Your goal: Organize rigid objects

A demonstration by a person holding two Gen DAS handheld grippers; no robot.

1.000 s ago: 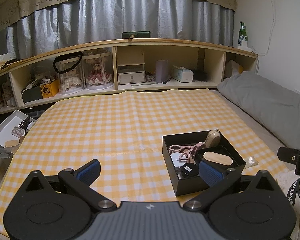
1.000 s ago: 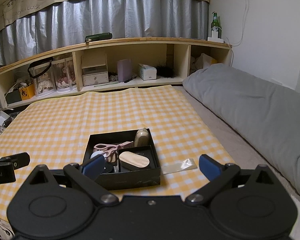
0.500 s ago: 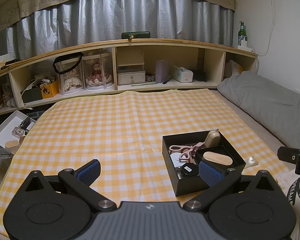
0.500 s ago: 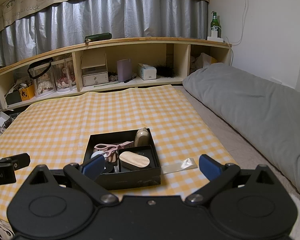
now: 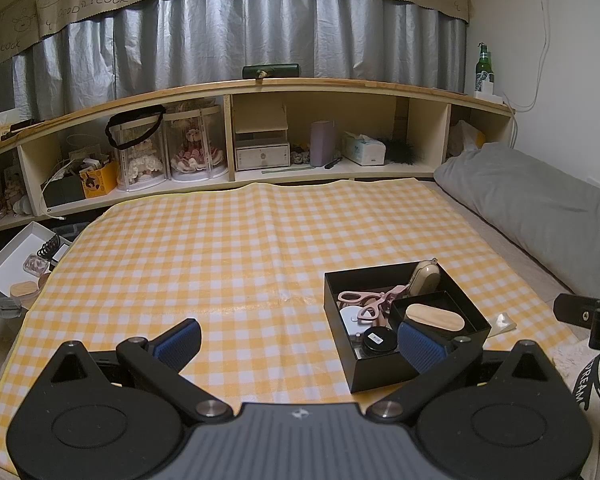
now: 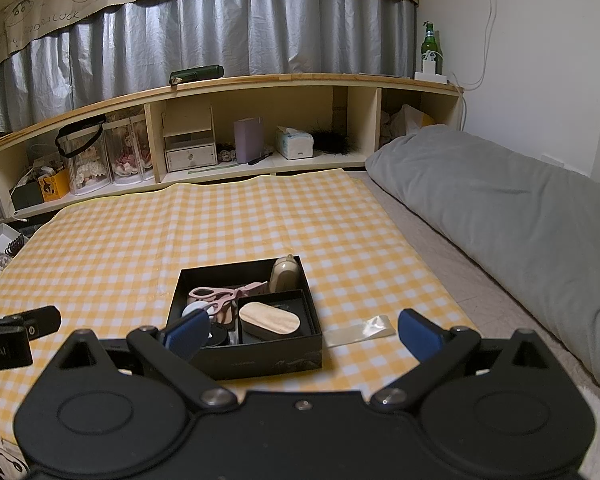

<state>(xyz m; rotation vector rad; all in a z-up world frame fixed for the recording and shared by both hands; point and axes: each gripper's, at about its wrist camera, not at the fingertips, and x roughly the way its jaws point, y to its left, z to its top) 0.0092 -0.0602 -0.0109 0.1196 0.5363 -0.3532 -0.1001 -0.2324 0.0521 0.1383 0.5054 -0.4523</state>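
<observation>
Two spread, empty tools; clear wrapper beside black box, plainest from right wrist

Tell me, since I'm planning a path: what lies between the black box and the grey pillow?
In the right wrist view, a clear plastic strip lies beside the black box; beyond it, checked cloth and bare mattress reach the pillow.

Scissors in box on cloth

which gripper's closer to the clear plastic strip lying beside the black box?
Right. The right gripper is open just short of the plastic strip, which lies ahead between its fingers. The left gripper sits farther left, with the black box between it and the strip.
</observation>
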